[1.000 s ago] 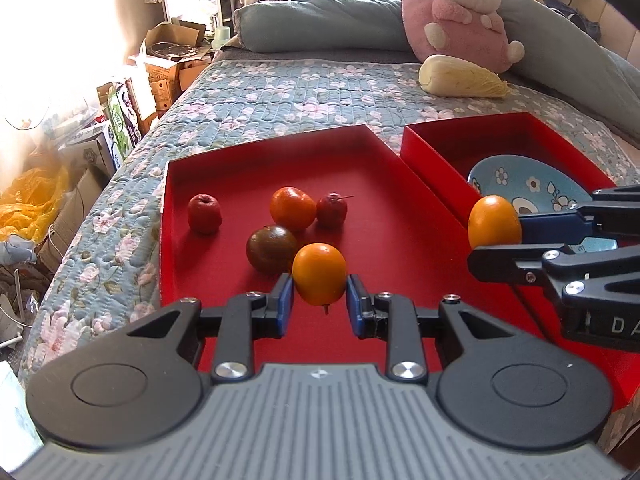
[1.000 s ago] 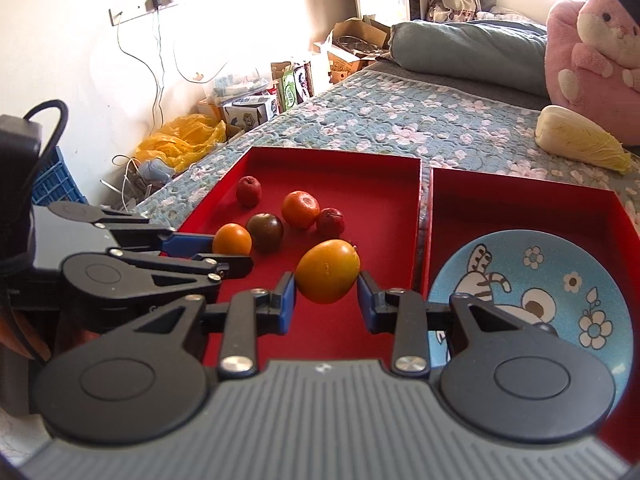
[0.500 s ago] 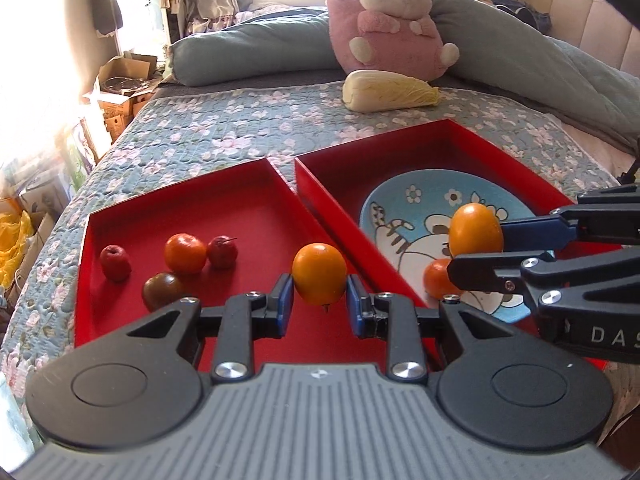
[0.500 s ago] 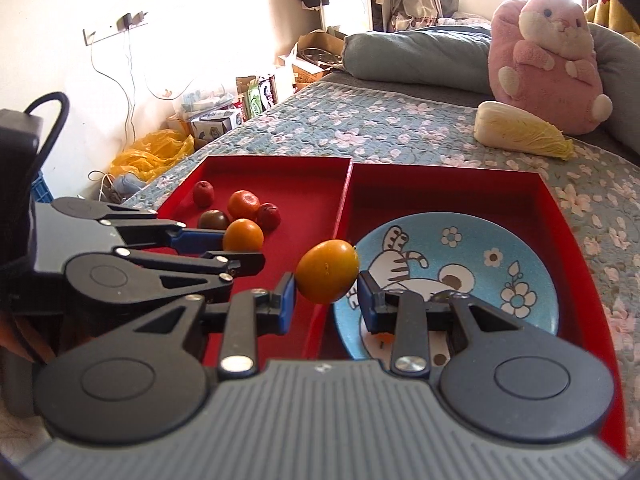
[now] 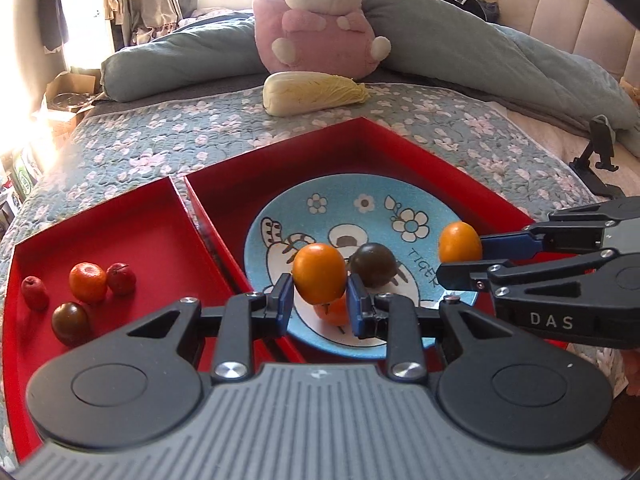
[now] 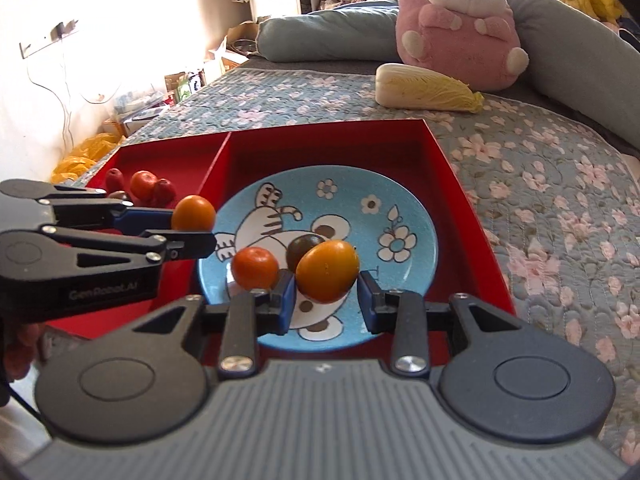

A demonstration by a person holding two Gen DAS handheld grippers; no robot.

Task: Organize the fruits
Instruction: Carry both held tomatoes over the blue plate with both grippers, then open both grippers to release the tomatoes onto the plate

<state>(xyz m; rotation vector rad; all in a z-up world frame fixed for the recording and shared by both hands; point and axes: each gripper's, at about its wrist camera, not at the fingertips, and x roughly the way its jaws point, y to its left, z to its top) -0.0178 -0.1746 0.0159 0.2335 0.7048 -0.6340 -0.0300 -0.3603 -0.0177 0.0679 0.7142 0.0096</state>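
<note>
Both claws [image 5: 319,304] [image 6: 326,302] clamped, angled downward

Bedroom: quilted bed [image 5: 168,136], plush rabbit [image 5: 320,20]

The plate [image 5: 416,216] reads "TIGER"; the right gripper [image 5: 460,258] shows "DAS", and the left gripper [image 6: 194,226] "GenRobot.AI".

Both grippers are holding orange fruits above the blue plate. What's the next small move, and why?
Probably lower the left gripper a little and release its orange fruit onto a bare part of the blue plate. It hangs clamped above the plate, where a dark fruit and another orange one already sit.
</note>
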